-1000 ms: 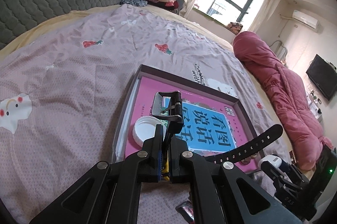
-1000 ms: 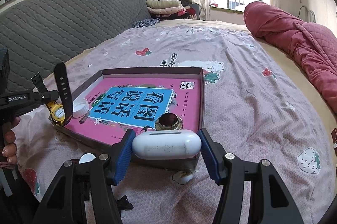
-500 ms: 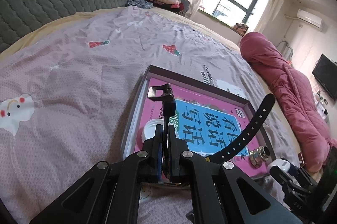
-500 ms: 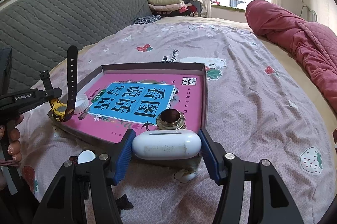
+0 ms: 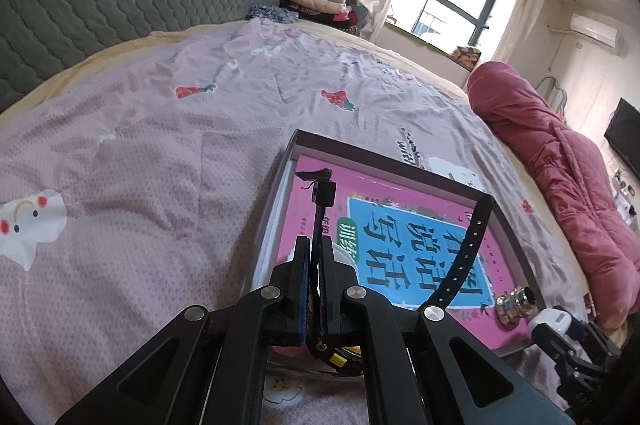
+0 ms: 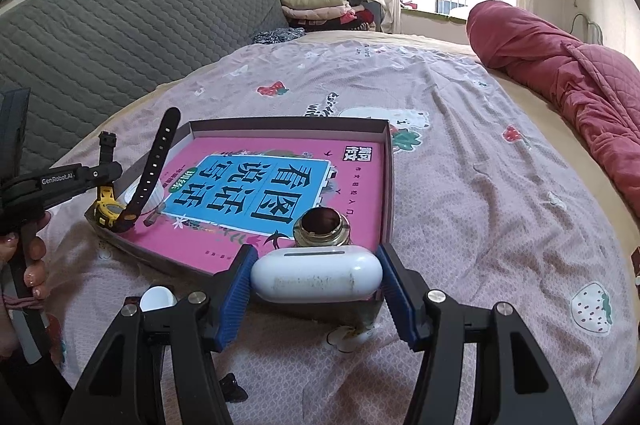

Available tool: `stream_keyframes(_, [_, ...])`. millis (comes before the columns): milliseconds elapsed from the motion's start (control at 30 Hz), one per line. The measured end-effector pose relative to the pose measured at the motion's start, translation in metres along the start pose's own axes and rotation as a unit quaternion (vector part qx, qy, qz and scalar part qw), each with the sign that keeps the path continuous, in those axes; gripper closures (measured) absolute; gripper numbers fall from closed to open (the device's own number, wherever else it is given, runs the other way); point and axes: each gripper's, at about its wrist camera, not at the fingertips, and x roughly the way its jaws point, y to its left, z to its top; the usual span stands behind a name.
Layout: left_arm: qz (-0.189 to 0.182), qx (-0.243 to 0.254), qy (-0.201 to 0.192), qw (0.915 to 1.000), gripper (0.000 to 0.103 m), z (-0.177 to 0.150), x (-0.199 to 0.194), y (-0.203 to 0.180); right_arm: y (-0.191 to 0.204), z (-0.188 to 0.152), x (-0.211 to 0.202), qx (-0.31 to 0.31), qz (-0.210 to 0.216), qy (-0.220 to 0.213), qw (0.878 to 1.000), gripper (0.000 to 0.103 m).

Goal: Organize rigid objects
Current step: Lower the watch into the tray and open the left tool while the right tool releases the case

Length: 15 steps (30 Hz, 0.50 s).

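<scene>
Lying on the pink bedspread (image 6: 460,153), a shallow cardboard tray (image 6: 288,123) holds a pink book (image 6: 280,181) with a blue title panel that fills most of its floor. On the book near the tray's right front corner stands a small brass fitting (image 6: 322,227), and a white cap (image 6: 154,195) sits at the left end. The left gripper (image 5: 314,265) is clenched on one strap of a yellow-and-black watch (image 6: 110,211), whose body hangs just over the tray's left front corner while its other strap sticks up. The right gripper (image 6: 316,279) grasps a white earbud case (image 6: 316,279) between its blue pads, at the tray's front edge just before the brass fitting. Another small white cap (image 6: 158,299) lies on the bedspread outside the tray.
</scene>
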Motion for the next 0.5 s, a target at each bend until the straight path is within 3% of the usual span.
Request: stream_keyframes(500, [0.010, -0.001, 0.005, 0.9999, 0.099, -0.0037, 0.0093, 0.0090, 0.0032, 0.0018, 0.0084, -0.009, -0.003, 0.005, 1.000, 0.042])
